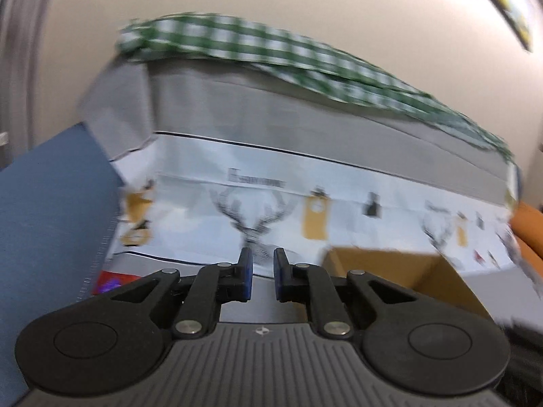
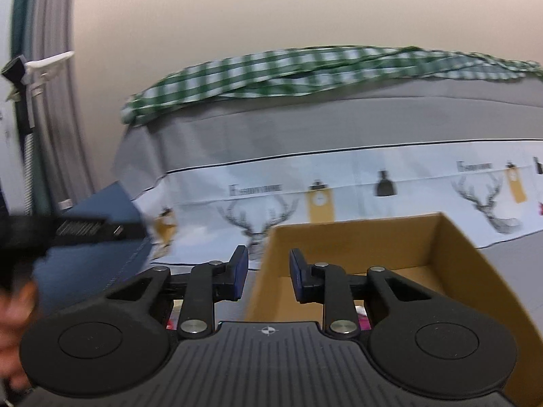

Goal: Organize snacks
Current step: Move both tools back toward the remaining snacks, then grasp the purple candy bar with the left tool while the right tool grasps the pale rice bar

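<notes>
My left gripper [image 1: 263, 254] hangs with its jaws close together, a narrow gap between them and nothing in it. A brown cardboard box [image 1: 390, 271] stands open just to its right. A red and purple snack pack [image 1: 112, 279] lies low at the left, partly hidden by the gripper. My right gripper [image 2: 268, 254] is narrowly open and empty, with its right finger over the near left corner of the cardboard box [image 2: 441, 254]. A pink packet [image 2: 361, 322] peeks out behind that finger. The other gripper [image 2: 85, 229] crosses the left edge as a dark blur.
Behind the box stands a bed with a grey sheet [image 1: 271, 112], a white deer-print cloth [image 2: 339, 183] hanging down its side and a green checked cloth [image 2: 271, 71] on top. A blue surface [image 1: 51, 203] lies to the left. An orange object [image 1: 527, 224] sits at the right edge.
</notes>
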Available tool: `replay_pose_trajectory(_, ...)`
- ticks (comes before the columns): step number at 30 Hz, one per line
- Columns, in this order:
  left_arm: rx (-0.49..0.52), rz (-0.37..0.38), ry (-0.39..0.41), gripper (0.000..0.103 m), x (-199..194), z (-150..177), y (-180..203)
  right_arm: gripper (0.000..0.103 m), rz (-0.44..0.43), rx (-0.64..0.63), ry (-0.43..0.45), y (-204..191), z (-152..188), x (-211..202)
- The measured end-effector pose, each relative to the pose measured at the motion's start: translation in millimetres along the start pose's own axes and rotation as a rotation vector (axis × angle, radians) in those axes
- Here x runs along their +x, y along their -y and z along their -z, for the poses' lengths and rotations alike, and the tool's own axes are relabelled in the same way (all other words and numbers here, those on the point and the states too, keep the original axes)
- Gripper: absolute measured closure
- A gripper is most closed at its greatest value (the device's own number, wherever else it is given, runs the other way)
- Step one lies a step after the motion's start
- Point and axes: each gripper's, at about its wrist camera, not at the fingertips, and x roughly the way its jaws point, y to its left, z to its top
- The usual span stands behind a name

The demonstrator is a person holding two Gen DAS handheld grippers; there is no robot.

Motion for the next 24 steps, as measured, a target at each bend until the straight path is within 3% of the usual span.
replay_pose_trajectory(4,-0.032,-0.066,0.004,0.088,24.3,8.6,-36.2,0.075,-0.041,-0.014,-0.029,-17.2,3.5,7.5)
replay_pose_trajectory(5,-0.033,-0.094,-0.037,0.088,34.5,20.8,-48.4,0.075,-0.049,-0.021,-0.037,-20.7,4.2,9.4)
replay_pose_trajectory(6,-0.055,-0.161,-0.143,0.088,49.5,25.4,-58.1,0.075,-0.057,-0.03,-0.044,-24.0,4.9,11.3)
replay_pose_trajectory(8,-0.191,-0.234,-0.264,0.088,66.4,28.7,-83.2,0.075,-0.072,-0.054,-0.056,-30.0,6.2,14.8)
replay_pose_trajectory(11,-0.368,-0.22,-0.289,0.088,75.7,27.7,-111.6,0.075,-0.091,-0.077,-0.077,-38.0,6.9,22.7)
replay_pose_trajectory(14,-0.382,-0.254,-0.29,0.087,77.9,25.0,-117.8,0.074,-0.112,-0.08,-0.1,-49.3,9.5,33.0)
replay_pose_trajectory(24,-0.606,-0.271,-0.337,0.082,79.7,36.3,-155.3,0.074,-0.188,-0.099,-0.128,-104.4,14.6,70.4)
